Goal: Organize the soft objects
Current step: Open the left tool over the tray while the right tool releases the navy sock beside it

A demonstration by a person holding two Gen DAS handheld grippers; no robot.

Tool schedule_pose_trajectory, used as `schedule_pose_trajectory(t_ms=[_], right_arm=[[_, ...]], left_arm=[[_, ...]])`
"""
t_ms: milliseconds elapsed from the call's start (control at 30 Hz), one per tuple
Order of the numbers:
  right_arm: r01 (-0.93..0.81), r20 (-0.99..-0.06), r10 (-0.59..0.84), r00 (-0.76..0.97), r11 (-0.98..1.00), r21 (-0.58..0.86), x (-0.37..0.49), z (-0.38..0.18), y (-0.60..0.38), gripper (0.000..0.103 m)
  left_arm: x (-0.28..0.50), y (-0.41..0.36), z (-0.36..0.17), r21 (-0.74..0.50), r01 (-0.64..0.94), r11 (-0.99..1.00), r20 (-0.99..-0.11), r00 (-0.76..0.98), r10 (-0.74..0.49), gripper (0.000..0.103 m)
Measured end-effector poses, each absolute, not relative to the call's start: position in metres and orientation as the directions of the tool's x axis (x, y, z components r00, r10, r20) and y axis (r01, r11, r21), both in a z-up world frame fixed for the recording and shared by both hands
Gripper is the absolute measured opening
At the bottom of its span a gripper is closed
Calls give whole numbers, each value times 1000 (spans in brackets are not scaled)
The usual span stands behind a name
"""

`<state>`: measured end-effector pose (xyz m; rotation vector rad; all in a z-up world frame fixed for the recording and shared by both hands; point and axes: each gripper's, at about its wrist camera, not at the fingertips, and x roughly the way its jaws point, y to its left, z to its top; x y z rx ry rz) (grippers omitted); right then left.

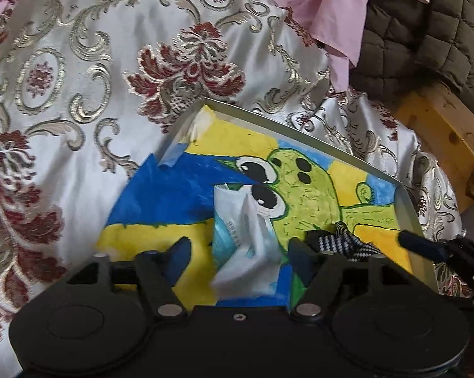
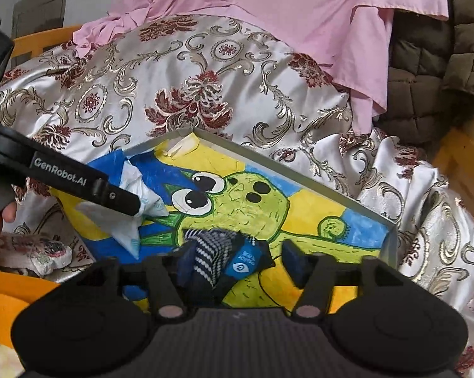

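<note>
Inside the shallow painted tray on the brocade-covered bed, both tongs stand apart, left tongs around the tissue pack, right tongs around the striped socks, which could snag a pad on withdrawal.

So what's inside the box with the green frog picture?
Inside the box lie a white tissue pack and a black-and-white striped cloth. They cover parts of the frog picture; anything beneath them is hidden.
</note>
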<state>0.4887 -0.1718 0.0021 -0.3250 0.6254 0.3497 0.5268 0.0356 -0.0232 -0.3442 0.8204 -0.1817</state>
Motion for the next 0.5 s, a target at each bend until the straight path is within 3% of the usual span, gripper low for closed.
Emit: schedule_pose_trajectory(t_ms=[167, 400, 500], right_arm=[[-390, -589, 209, 781, 899, -198, 475, 19, -176, 88], [-348, -545, 222, 808, 927, -138, 448, 51, -188, 101], [-325, -518, 224, 825, 939, -112, 431, 64, -194, 102]], left_arm=[[511, 37, -10, -320, 23, 947, -678, 692, -246, 82], [468, 41, 18, -266, 39, 963, -612, 765, -200, 95], [444, 41, 30, -256, 69, 964, -581, 786, -211, 96]])
